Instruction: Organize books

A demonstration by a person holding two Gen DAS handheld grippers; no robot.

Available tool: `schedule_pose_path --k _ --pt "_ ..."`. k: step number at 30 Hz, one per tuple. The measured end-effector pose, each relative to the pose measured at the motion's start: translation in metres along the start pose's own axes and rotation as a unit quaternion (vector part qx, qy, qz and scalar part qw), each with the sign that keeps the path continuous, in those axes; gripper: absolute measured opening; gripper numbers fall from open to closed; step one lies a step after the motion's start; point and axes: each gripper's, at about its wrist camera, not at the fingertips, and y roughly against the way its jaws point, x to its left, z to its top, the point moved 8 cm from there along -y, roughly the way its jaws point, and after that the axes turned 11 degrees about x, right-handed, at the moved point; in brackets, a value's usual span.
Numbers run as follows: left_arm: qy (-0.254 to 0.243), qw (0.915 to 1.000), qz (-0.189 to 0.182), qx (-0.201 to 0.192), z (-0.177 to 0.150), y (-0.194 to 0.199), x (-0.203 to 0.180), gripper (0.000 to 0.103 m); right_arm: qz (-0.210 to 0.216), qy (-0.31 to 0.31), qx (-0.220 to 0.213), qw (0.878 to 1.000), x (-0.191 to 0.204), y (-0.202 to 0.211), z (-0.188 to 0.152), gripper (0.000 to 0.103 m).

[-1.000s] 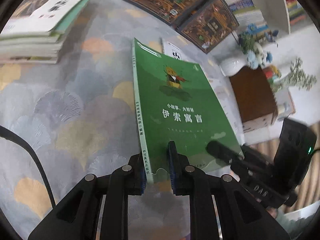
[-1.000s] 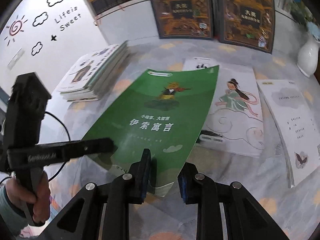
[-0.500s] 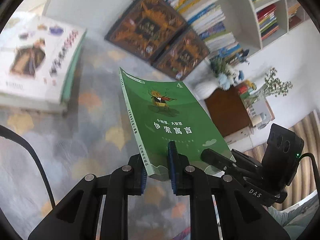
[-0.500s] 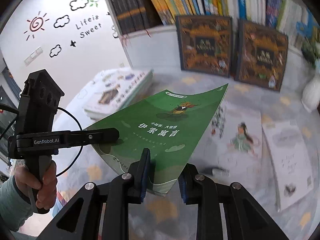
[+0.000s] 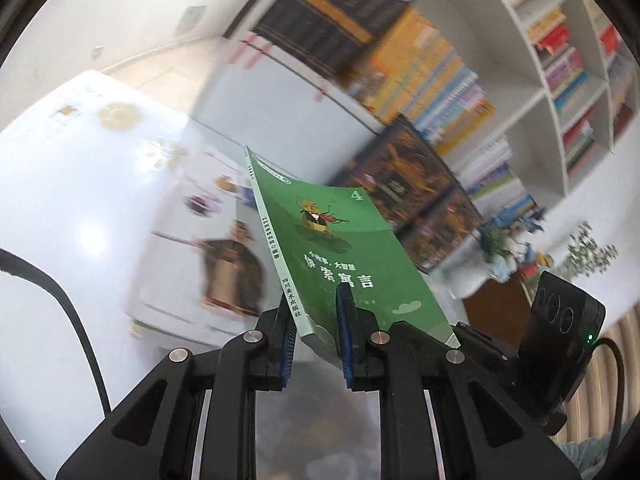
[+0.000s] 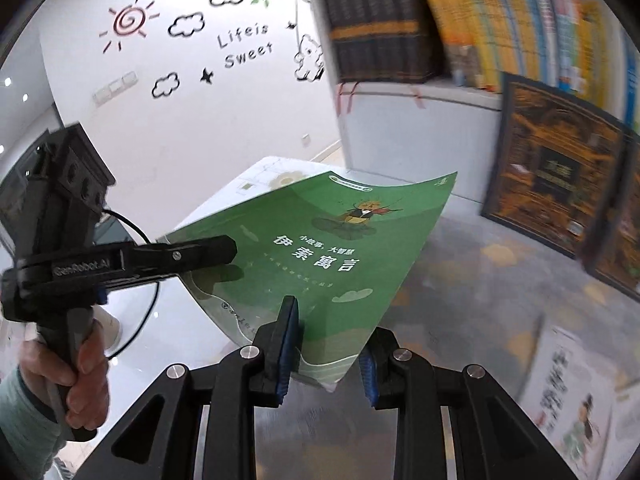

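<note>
A thin green book [image 5: 340, 264] with a cartoon insect on its cover is held in the air, tilted. My left gripper [image 5: 316, 332] is shut on its lower spine corner. My right gripper [image 6: 326, 348] is shut on its lower right corner, and the book [image 6: 320, 252] sags between the two. The left gripper [image 6: 208, 252] shows in the right wrist view at the left, in a hand. A stack of books [image 5: 216, 264] with a white picture cover lies below and behind the green book.
Two dark ornate books [image 6: 560, 184] lean against a white bookcase [image 5: 532, 96] full of upright books. A white picture book [image 6: 576, 400] lies on the patterned floor at the right. A white wall [image 6: 192, 92] with stickers is at the left.
Both grippers have lifted the green book higher off the floor and swung it left toward the stack of books. The view now tilts up to the bookcase and wall.
</note>
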Motion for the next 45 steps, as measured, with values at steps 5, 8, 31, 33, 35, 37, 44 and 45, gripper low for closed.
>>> schedule_pose_path --k 5,8,31,33,35,37,44,45 --pt "0.012 0.9999 0.009 0.002 0.011 -0.012 0.028 0.016 0.005 -0.012 0.018 1.0 0.001 -0.038 0.014 0.026" --pt "0.03 0.9995 0.006 0.008 0.014 -0.022 0.042 0.016 0.001 -0.02 0.025 0.999 -0.004 -0.053 0.018 0.027" --pt "0.102 0.9926 0.06 0.024 -0.051 -0.001 0.042 0.03 0.036 -0.167 0.098 0.98 -0.046 -0.037 -0.066 0.052" --pt "0.078 0.9937 0.057 0.057 -0.071 -0.018 0.011 0.032 0.033 -0.204 0.103 0.973 -0.064 -0.019 -0.1 0.052" --pt "0.058 0.9935 0.055 0.082 -0.086 -0.034 -0.015 0.039 0.032 -0.241 0.111 0.964 -0.08 -0.007 -0.129 0.053" --pt "0.041 0.9925 0.047 0.105 -0.101 -0.051 -0.043 0.05 0.038 -0.284 0.115 0.951 -0.1 0.008 -0.16 0.053" --pt "-0.016 0.9859 0.018 0.166 -0.152 -0.108 -0.146 0.063 0.018 -0.331 0.084 0.94 -0.164 0.072 -0.209 0.053" --pt "-0.021 0.9852 0.017 0.169 -0.156 -0.114 -0.156 0.063 0.012 -0.33 0.08 0.94 -0.173 0.081 -0.213 0.054"
